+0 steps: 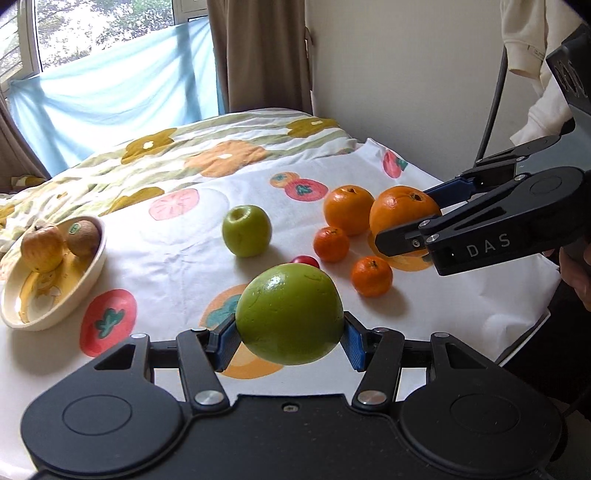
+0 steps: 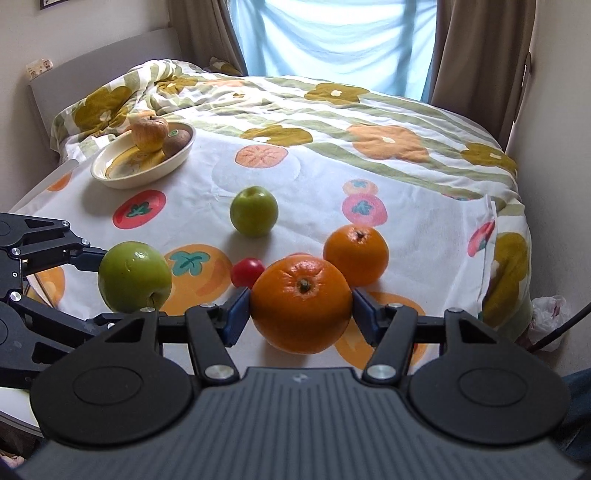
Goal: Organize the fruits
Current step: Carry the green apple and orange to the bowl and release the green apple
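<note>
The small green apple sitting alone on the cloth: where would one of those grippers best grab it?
Across its widest middle, coming from above. The small green apple stands upright, stem dimple up, with bare tablecloth all around it, so both fingers could drop down either side. Probably only after a gripper frees up: the left gripper and right gripper each hold fruit.

Fruit-print cloth (image 2: pixel 424 229) carries bowl (image 2: pixel 110 177), green apple (image 2: pixel 253 211), oranges (image 2: pixel 356 254).

Daylit window (image 1: pixel 107 33), brown curtains (image 1: pixel 255 55)
</note>
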A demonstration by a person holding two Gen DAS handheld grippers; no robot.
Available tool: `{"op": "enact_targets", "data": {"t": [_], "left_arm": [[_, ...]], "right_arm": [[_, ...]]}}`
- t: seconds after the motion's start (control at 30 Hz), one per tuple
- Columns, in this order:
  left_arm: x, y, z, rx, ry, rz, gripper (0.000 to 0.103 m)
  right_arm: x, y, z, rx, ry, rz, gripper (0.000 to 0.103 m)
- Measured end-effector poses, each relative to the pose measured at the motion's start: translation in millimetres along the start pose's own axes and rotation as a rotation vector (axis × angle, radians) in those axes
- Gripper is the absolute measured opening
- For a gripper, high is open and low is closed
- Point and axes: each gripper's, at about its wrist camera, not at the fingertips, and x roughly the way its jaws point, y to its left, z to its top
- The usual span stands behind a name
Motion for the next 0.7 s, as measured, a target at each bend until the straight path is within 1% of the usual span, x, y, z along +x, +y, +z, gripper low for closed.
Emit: {"op": "enact_targets", "data": {"t": [0.2,0.37,0.5,0.7], "left_arm": [[-24,37,10,-0.045,-0.029,0.073,0.061],[-41,78,13,-0.083,-0.026,0.127,0.061],[-49,110,13,-0.102,-0.028,0.169,0.061],[-45,168,9,-0.114,-0.01,0.214,0.061]], "right_arm": [[-5,25,35,-0.029,-0.03,0.036,0.074],[-1,54,64,-0.043,-0.049,0.077,0.075],[9,81,86,-0.05,-0.051,0.119,0.074],[39,129,118,-0.065,-0.046,0.168,0.074]]}}
